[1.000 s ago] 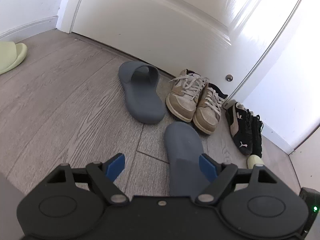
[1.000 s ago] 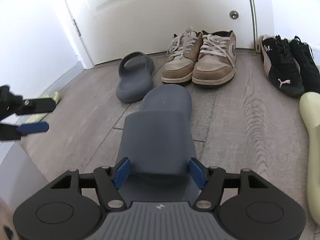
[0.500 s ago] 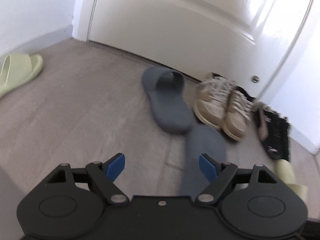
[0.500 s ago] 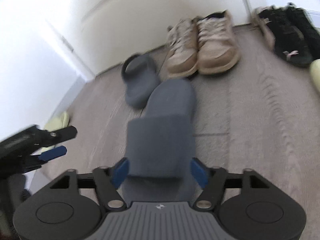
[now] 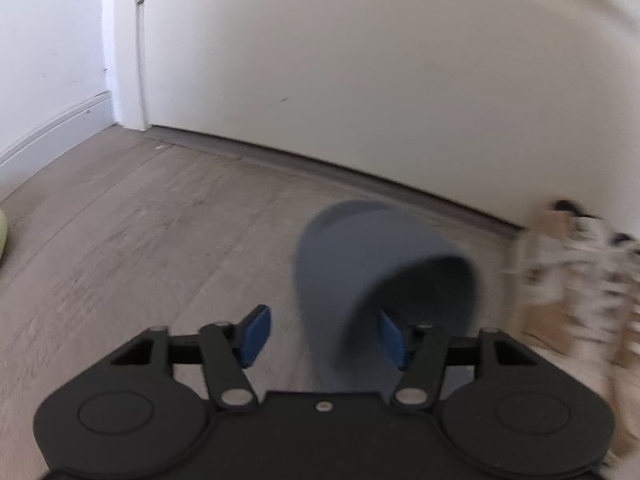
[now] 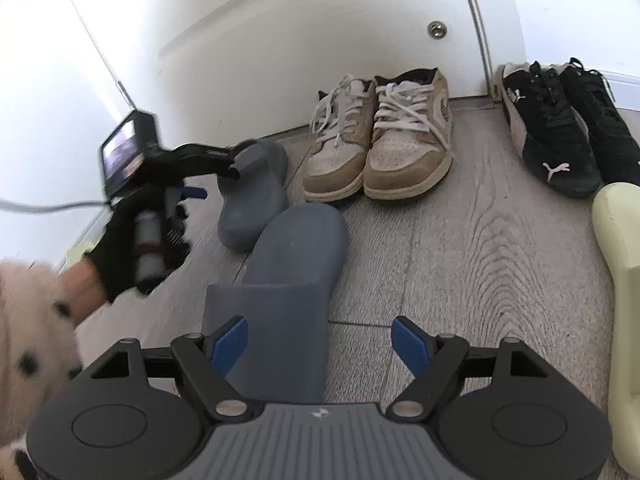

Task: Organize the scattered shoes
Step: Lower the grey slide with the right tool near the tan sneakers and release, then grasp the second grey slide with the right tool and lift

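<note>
Two grey slides lie on the wood floor by the white door [image 6: 320, 20]. The far grey slide [image 5: 380, 248] fills the blurred left wrist view. My left gripper [image 5: 323, 336] has its jaws closing around the strap's left wall: one pad sits inside the strap opening, the other still a little clear of the outside. In the right wrist view the left gripper [image 6: 236, 170] reaches that slide [image 6: 256, 208]. The near grey slide [image 6: 296, 248] rests on the floor between the open jaws of my right gripper [image 6: 319, 344]; the right pad stands clear of its strap.
A pair of beige sneakers [image 6: 380, 140] and a pair of black sneakers [image 6: 560, 132] stand against the door and wall. A pale green slide [image 6: 616, 280] lies at the right edge. A gloved hand [image 6: 120, 248] and fluffy spotted sleeve [image 6: 28, 320] are at the left.
My left gripper swept forward to the far grey slide and its jaws narrowed around the strap. My right gripper's jaws widened off the near slide's strap.
</note>
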Demonstrator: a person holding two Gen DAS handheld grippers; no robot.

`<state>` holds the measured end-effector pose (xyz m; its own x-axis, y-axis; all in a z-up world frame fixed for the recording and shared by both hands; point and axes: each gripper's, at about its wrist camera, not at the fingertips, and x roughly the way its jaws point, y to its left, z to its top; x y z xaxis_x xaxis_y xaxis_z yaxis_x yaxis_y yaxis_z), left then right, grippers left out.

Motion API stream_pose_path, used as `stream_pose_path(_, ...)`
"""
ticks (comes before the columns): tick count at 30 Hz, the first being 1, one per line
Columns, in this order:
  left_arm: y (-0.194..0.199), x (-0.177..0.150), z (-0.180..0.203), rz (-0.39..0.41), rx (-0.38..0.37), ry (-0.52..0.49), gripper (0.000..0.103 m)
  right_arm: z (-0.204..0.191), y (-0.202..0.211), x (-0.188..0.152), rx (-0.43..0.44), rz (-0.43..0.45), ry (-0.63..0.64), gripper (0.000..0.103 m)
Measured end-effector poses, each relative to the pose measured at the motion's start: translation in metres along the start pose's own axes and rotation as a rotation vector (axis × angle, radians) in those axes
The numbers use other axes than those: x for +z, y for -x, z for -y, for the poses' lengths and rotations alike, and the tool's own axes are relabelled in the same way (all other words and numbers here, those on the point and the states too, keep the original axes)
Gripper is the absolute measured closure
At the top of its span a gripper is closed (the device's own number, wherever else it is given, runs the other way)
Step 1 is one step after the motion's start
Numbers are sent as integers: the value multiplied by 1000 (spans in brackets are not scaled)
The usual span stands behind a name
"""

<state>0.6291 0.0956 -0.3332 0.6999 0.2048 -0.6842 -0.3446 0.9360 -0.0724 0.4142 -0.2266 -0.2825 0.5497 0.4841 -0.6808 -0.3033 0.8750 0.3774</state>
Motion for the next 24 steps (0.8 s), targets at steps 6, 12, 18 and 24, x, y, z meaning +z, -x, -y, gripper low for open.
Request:
stream_pose_path(6,22,-19,-30,3,-73,-48,81,2,-8,-3,8,-26,0,23)
stream_pose_path(12,71,-56,-78,-51,-98,-109,82,-3,-7,-5,32,-30,23,23)
stream_pose_path(18,124,-90,-114,-140,-83,-99,79,-24,2,-8,58,-12,103,23)
stream_pose_path(24,203,-99,-115,-8,-5,-84,42,-105,8,-18,210,-34,466,27)
